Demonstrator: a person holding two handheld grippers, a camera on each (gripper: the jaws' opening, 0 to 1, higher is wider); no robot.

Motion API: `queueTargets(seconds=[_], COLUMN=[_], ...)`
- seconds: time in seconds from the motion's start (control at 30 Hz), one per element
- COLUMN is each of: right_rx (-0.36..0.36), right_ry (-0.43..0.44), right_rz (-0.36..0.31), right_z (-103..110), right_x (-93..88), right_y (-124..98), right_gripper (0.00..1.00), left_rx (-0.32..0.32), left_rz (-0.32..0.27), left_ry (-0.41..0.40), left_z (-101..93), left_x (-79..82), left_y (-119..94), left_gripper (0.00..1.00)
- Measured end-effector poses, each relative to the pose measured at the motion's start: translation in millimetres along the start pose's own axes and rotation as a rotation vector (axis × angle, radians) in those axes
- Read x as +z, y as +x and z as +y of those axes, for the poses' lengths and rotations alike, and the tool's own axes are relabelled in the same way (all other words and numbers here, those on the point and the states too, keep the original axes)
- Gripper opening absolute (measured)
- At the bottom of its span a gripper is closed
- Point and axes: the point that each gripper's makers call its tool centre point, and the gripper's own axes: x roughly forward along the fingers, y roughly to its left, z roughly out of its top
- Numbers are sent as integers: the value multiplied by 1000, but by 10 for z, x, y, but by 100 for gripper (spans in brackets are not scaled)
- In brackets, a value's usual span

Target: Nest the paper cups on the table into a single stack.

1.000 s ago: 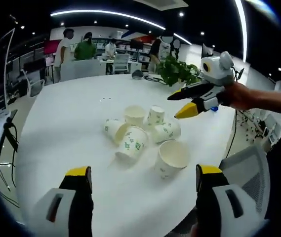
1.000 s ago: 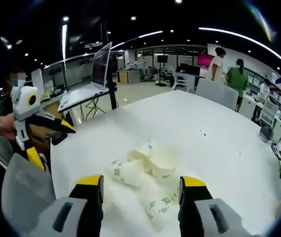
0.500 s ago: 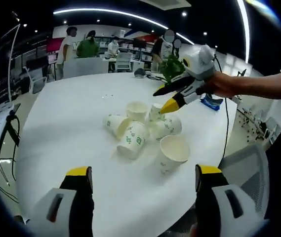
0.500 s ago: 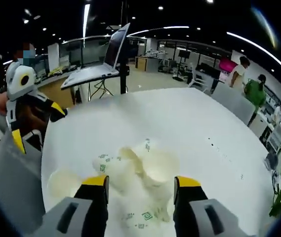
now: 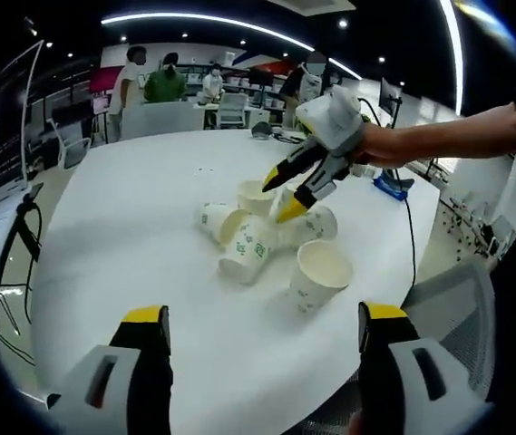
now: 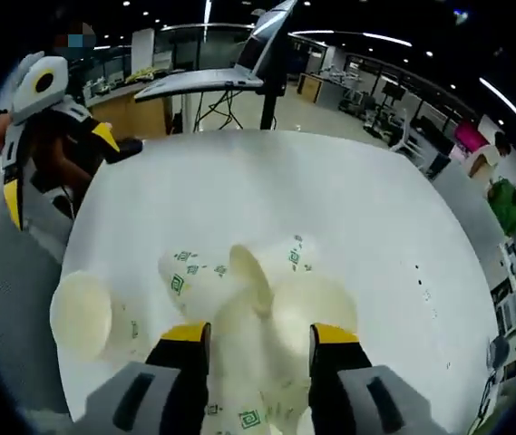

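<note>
Over a round white table (image 5: 103,236) in an open-plan office, the right gripper (image 5: 284,192) hung with its yellow-tipped jaws apart and empty, tips just above a cluster of paper cups (image 5: 262,237) — seen from the left gripper view at about one o'clock. In the right gripper view that same tool's jaws (image 6: 256,337) rose from six o'clock, spread around the pale mouth of an upright cup (image 6: 310,313) directly ahead at twelve, though whether they touched it could not be told.

The left gripper (image 5: 265,319) stood back near the table's edge, its jaws wide apart and holding nothing; in the right gripper view it appeared at ten o'clock (image 6: 35,149), well apart from the pile.

The cups lay bunched at the table's middle — several tipped on their sides with long axes running flat along the tabletop, mouths facing different ways. One lone upright cup (image 5: 318,275) stood just beside the cluster, nearer the left gripper at about one o'clock from it. None appeared nested yet.

The right gripper was plainly the nearer of the two, so the first pick looked likely to fall to it, dropping onto the rim below. People (image 5: 155,83) stood at desks beyond the table.
</note>
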Motion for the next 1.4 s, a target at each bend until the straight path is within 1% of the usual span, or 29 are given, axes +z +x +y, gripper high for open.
queueTargets(seconds=[0.07, 0.13, 0.2, 0.3, 0.37, 0.5, 0.57, 0.6, 0.67, 0.8, 0.93, 1.03, 1.2, 1.4], right_rx=[20, 26, 20, 26, 30, 39, 42, 19, 26, 21, 15, 18, -4, -13], right_ry=[-4, -19, -37, -43, -58, -76, -72, -82, -66, -55, -85, -81, -12, 21], right_rz=[6, 26, 59, 85, 118, 142, 142, 139, 143, 147, 168, 164, 113, 92], right_z=[-13, -27, -59, -79, -124, -122, -122, -162, -181, -187, -168, -159, -228, -328], right_x=[27, 9, -39, -90, -159, -184, -181, -159, -149, -176, -225, -216, -127, -159], right_y=[96, 150, 195, 261, 344, 367, 394, 399, 445, 429, 423, 393, 296, 303], right_gripper=[39, 35, 31, 28, 26, 22, 20, 18, 11, 1, 0, 0, 0, 0], left_rx=[-5, -10, -12, -13, -14, -14, -14, -14, -13, -13, -12, -12, -12, -11], left_rz=[3, 6, 17, 21, 23, 27, 27, 27, 29, 30, 29, 30, 25, 15], left_ry=[-5, -6, 5, 9, 10, 6, 4, 3, 0, -2, -6, -7, -6, -6], left_z=[-7, -13, -8, -11, -47, -62, -67, -67, -69, -63, -55, -48, -45, -40], left_x=[-13, -27, -58, -71, -70, -85, -86, -87, -90, -87, -82, -79, -67, -52], left_y=[-3, -2, 2, 3, -16, -13, -18, -21, -27, -31, -29, -32, -43, -42], left_gripper=[82, 82, 81, 81, 81, 80, 80, 80, 79, 78, 78, 78, 77, 77])
